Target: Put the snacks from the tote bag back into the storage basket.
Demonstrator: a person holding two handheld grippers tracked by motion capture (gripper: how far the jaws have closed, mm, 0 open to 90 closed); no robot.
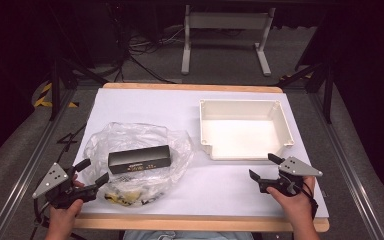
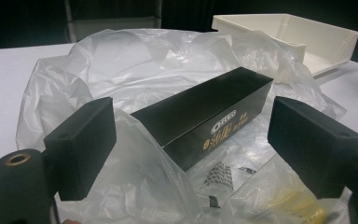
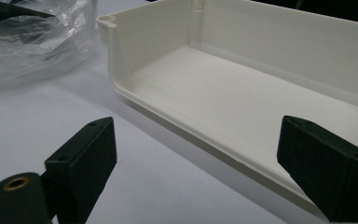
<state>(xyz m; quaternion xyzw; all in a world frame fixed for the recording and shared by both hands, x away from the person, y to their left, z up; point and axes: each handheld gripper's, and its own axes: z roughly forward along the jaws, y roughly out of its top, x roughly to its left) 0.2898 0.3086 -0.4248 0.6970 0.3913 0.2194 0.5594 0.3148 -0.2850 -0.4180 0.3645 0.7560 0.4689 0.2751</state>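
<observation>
A long black box (image 1: 139, 159) with gold print lies on a crumpled clear plastic bag (image 1: 130, 137) left of the table's middle. My left gripper (image 1: 91, 172) stands open at the bag's near left corner, its jaws wide and empty. In the left gripper view the black box (image 2: 205, 116) lies just beyond the jaws, on the plastic bag (image 2: 135, 70). A white open tray (image 1: 243, 150) sits at the right, nothing inside. My right gripper (image 1: 265, 167) is open just in front of the tray's near right corner. The right gripper view looks over the low front wall of the tray (image 3: 177, 114).
Yellow and black printed packets (image 1: 125, 196) lie inside the bag near the front edge. The white table sheet (image 1: 220, 185) ends at a wooden front edge. Beyond the table stands a white frame (image 1: 225, 30) on the floor, with cables.
</observation>
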